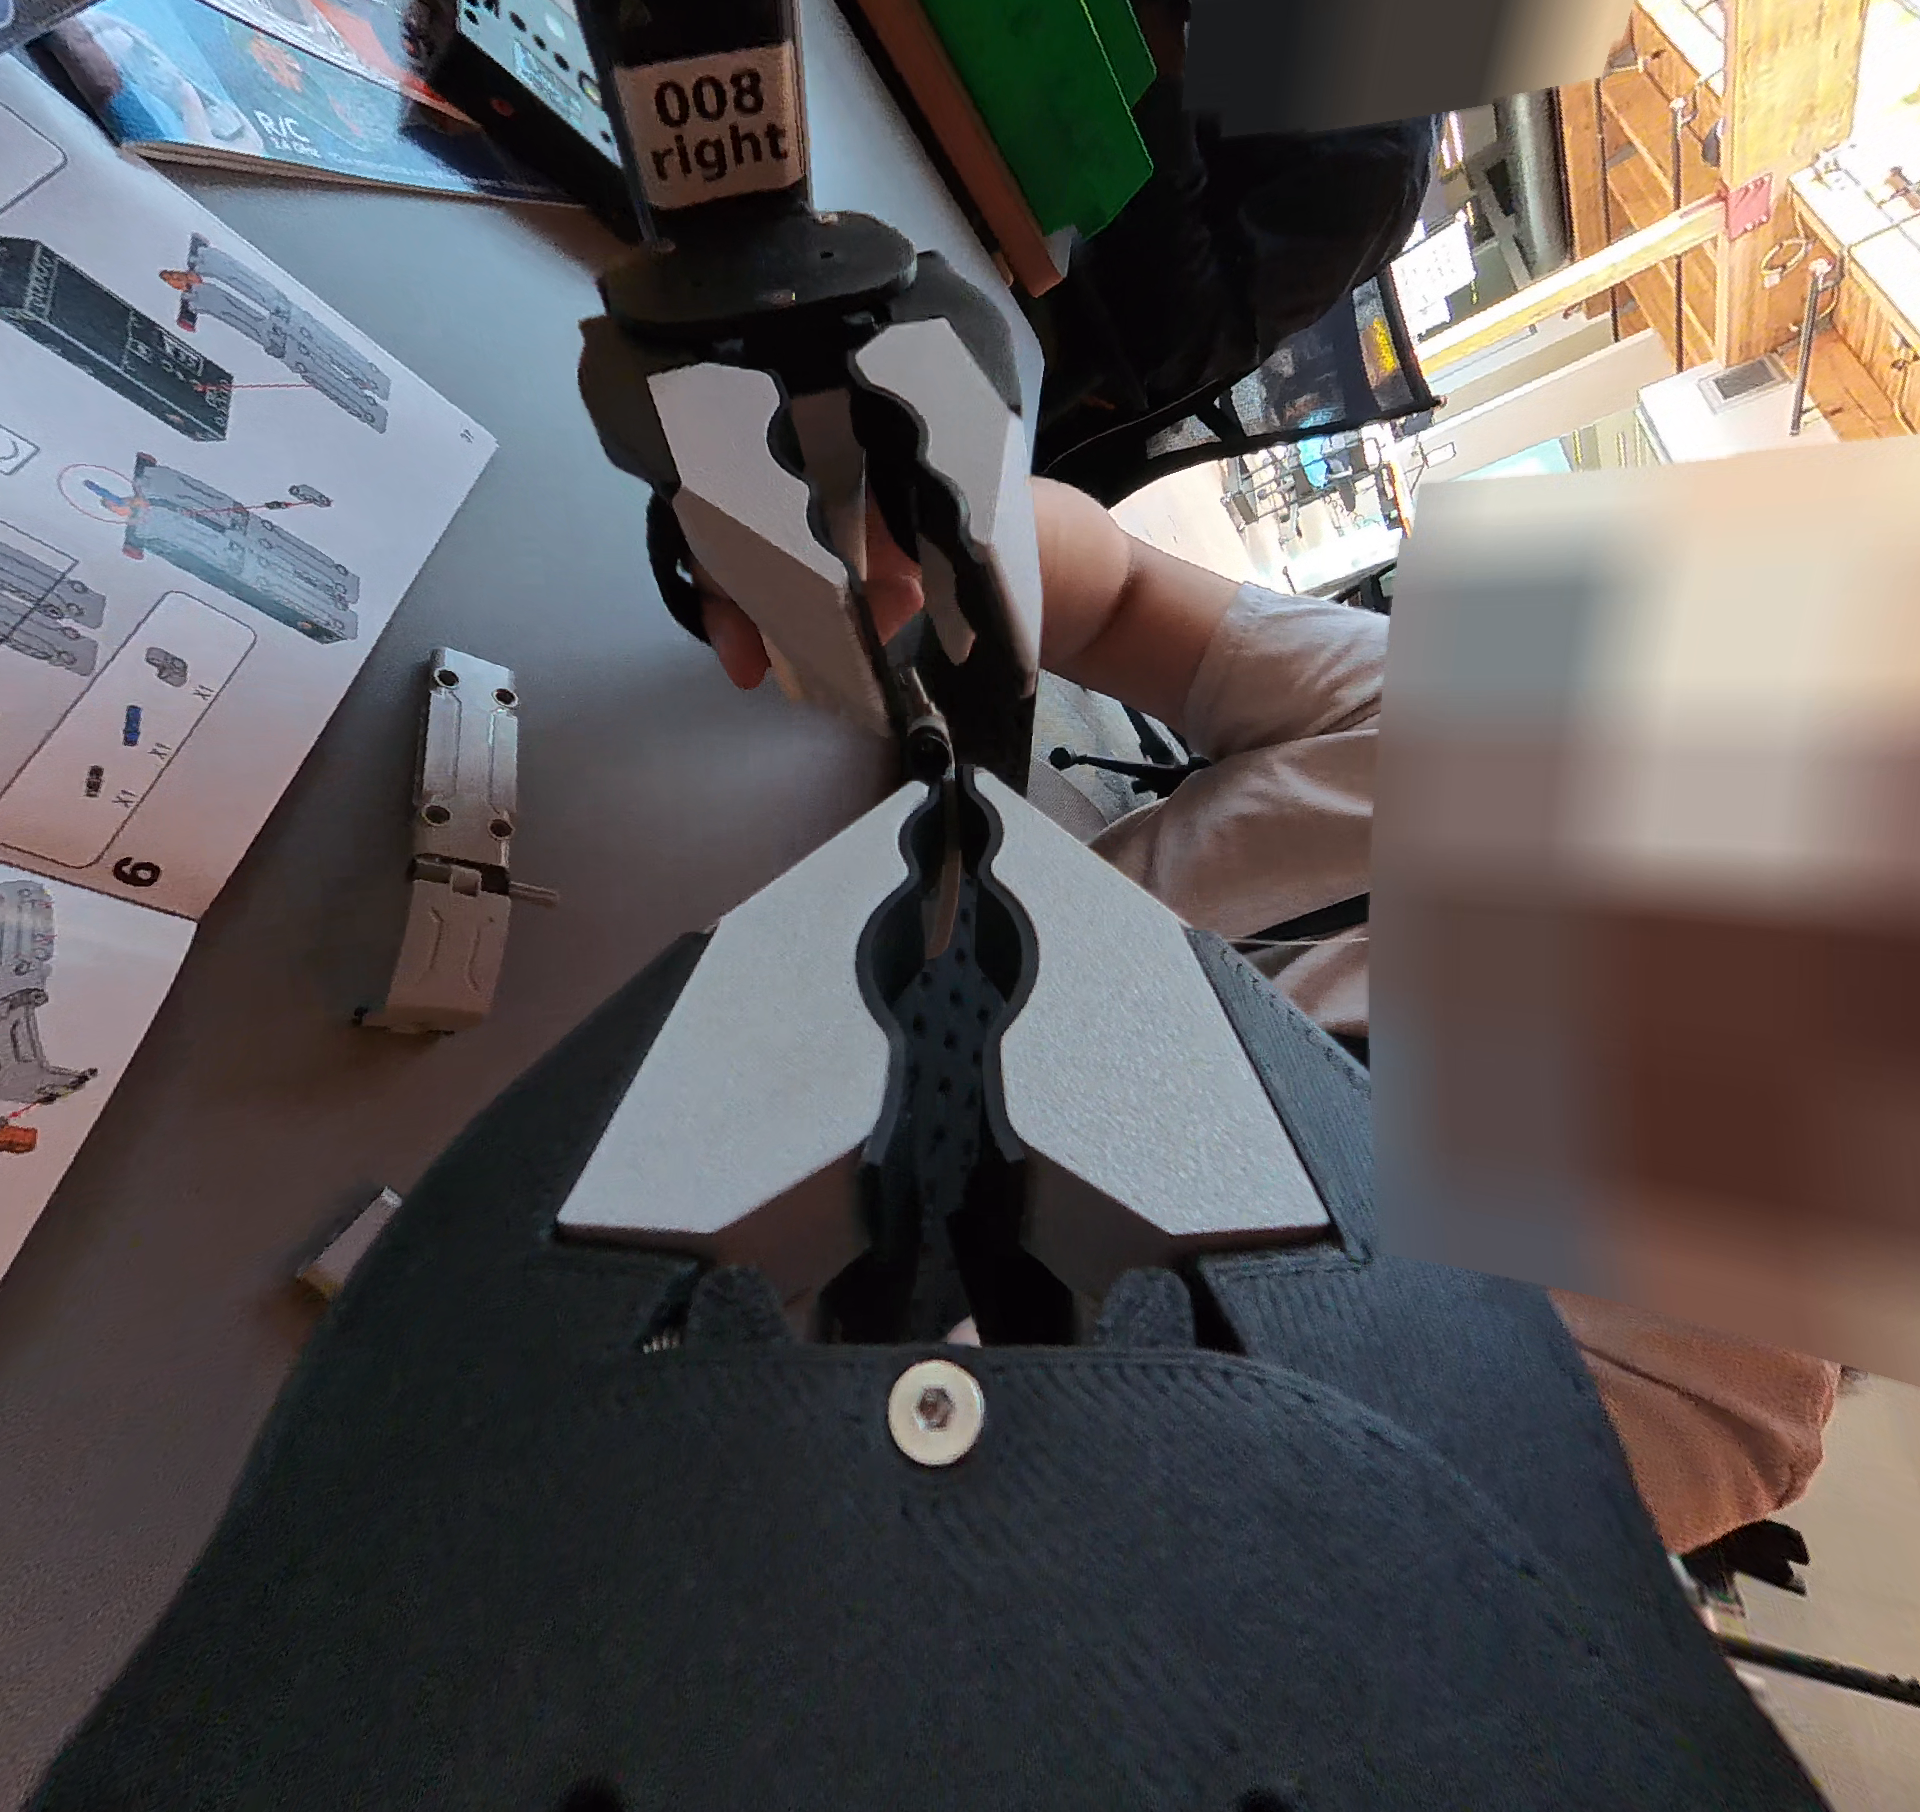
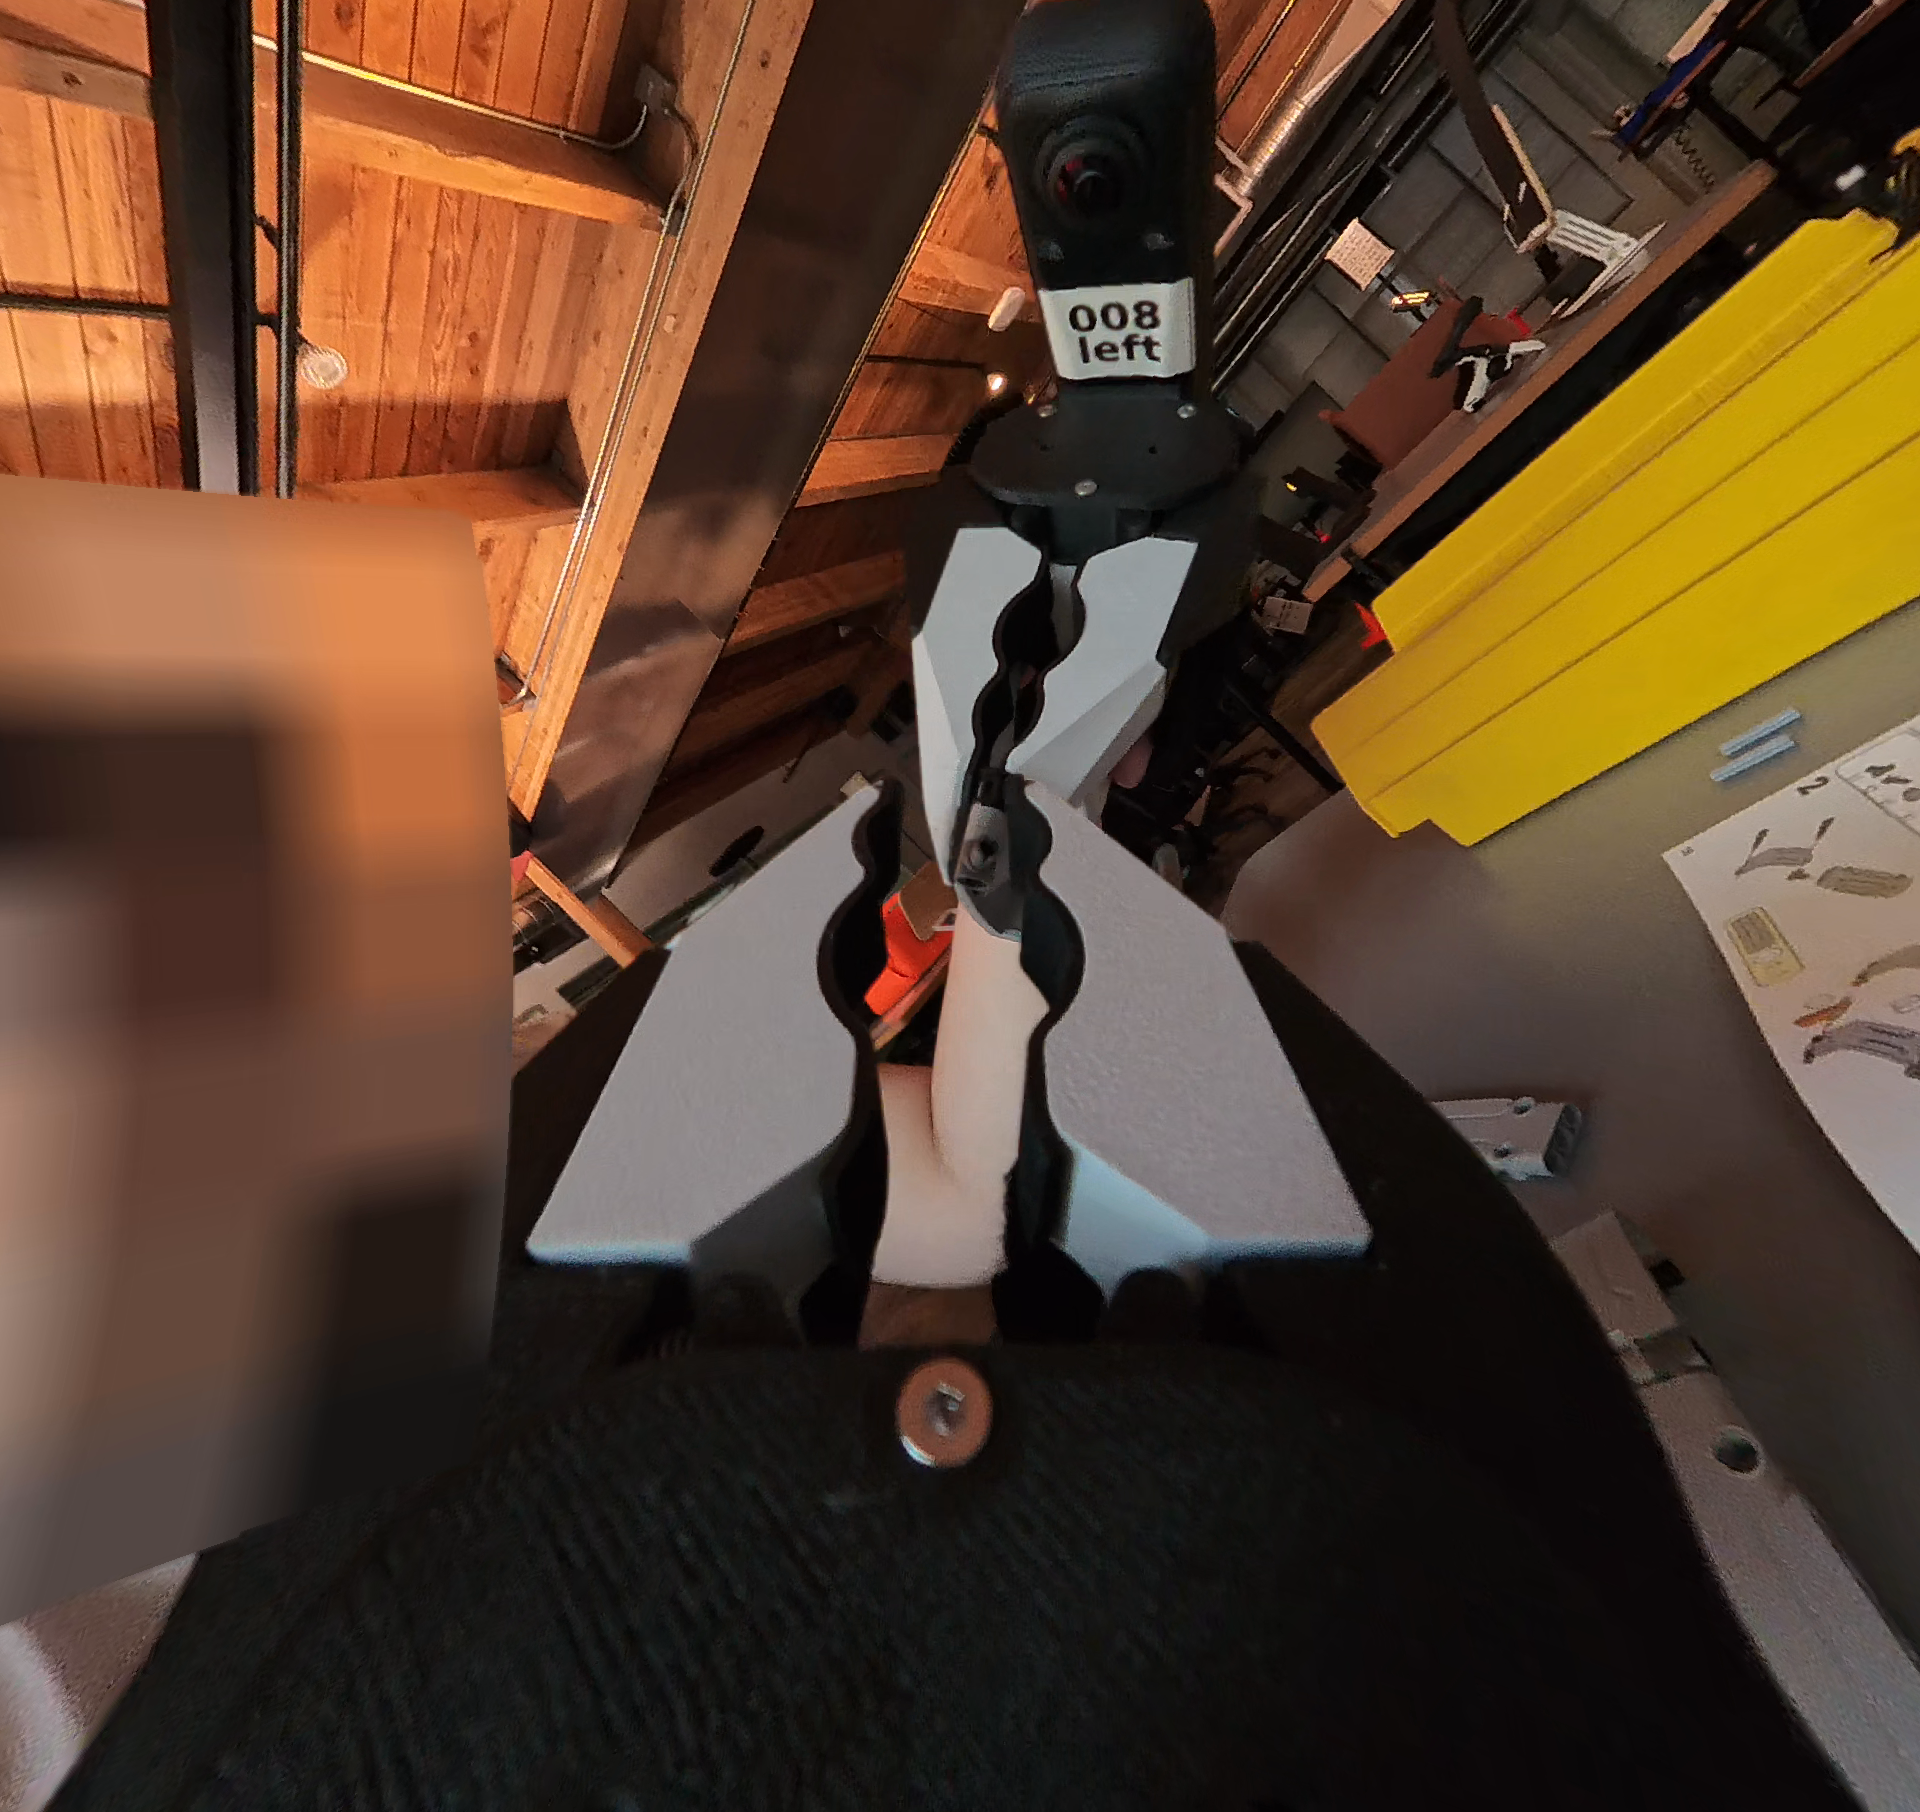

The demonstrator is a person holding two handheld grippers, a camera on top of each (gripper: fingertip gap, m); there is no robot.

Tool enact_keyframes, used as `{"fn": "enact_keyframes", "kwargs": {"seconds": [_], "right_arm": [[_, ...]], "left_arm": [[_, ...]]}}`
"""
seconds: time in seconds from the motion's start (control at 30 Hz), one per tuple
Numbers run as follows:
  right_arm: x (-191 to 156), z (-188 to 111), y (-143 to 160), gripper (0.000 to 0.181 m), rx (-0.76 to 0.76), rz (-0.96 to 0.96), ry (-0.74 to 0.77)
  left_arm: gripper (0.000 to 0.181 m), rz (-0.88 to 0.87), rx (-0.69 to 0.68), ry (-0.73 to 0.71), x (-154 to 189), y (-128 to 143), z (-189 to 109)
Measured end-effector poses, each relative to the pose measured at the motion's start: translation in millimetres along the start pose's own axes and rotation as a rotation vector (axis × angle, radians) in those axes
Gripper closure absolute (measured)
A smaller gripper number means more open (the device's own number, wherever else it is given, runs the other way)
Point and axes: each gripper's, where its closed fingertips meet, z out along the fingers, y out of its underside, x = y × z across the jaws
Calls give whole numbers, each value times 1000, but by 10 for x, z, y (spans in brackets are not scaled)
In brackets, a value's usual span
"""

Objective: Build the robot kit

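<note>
- Black pin-like part [image 1: 925,739] sits between the two tools, held in the air past the tabletop [image 1: 623,536] edge; in the right wrist view the same part [image 2: 982,843] shows as a small dark piece with a hole in it.
- Left tool [image 1: 951,791] has its jaws pressed together at the tips, pinching one end of the part along with a thin curved grey sliver [image 1: 948,889].
- Right tool [image 1: 894,682] meets it tip to tip from the far side; its jaws narrow onto the other end of the part. In its own view the right tool [image 2: 956,827] shows a gap between the jaws lower down, with the part lying against the right-hand one, so I cannot tell for sure that it clamps the part.
- Hand [image 1: 810,609] wraps the right tool's grip; a light sleeve [image 1: 1268,723] lies just beside the tips.
- Grey hinged assembly [image 1: 452,837] lies on the tabletop to the left, near an open instruction booklet [image 1: 208,515].
- Small pale block [image 1: 348,1243] rests near the left tool's body.
- Printed boxes [image 1: 260,17] and a green slab [image 1: 997,58] sit at the far end.
- Yellow bin [image 2: 1662,557] stands beside another booklet page [image 2: 1829,941] in the right wrist view.
</note>
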Motion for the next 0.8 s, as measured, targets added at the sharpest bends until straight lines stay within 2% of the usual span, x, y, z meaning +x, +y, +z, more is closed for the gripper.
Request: {"fn": "enact_keyframes", "kwargs": {"seconds": [0.03, 0.23, 0.43, 0.7, 0.8], "right_arm": [[-17, -3, -5, 162, -5, -24, 3], [-40, -74, -75, 162, -10, -110, 42], [13, -146, -128, 163, -7, -146, 80], [25, -171, -143, 164, -2, -141, 85], [27, -187, -164, 164, 6, -138, 86]], "left_arm": [[181, 12, -17, -1, 12, 41, -9], [181, 114, -110, -42, 113, 397, -189], [181, 195, -199, -145, 132, 750, -312], [181, 145, -203, -160, 64, 738, -308], [181, 124, -151, -177, 29, 656, -359]]}}
